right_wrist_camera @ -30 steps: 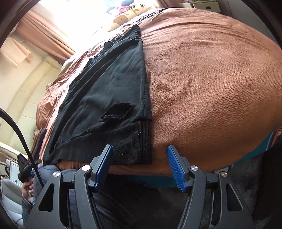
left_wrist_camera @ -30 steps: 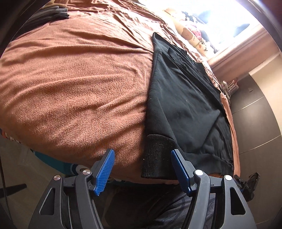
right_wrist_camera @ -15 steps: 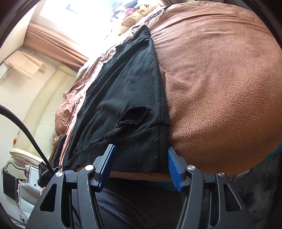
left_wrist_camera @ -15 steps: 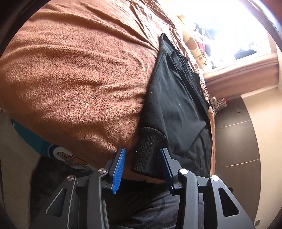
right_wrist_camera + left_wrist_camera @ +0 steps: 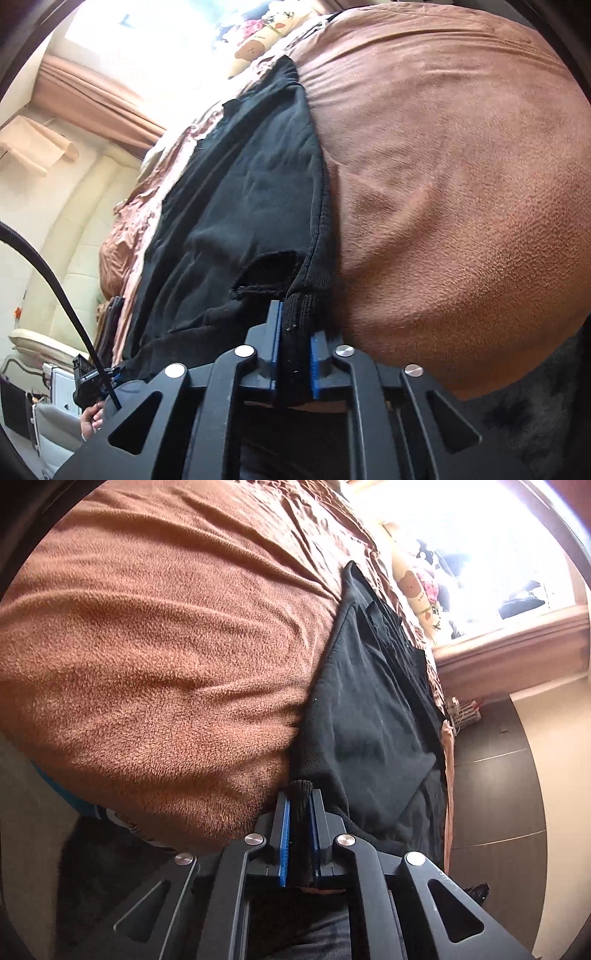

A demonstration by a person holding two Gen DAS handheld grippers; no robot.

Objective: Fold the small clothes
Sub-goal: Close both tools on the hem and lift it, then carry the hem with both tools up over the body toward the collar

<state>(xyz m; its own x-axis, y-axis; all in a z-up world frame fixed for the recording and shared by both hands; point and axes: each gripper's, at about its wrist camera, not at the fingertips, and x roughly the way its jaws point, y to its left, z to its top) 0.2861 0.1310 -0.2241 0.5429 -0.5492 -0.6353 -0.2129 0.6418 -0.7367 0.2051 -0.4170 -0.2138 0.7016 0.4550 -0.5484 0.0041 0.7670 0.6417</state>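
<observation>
1. Claws first: at the bed's near edge our left claw (image 5: 300,812) and right claw (image 5: 293,332) are closing, each already pinching the ribbed hem of the black garment (image 5: 369,701).
2. Beyond, we see it spread flat across the brown blanket (image 5: 166,646) toward the far edge.
3. Sleeves look tucked in; we judge the lengthwise fold remains.

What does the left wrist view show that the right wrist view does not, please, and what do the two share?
Only the left wrist view shows the dark floor beside the bed. Only the right wrist view shows the hole in the black garment, the curtain and a black cable. Both show the brown blanket, with the left gripper and right gripper each closing on the garment's ribbed hem.
</observation>
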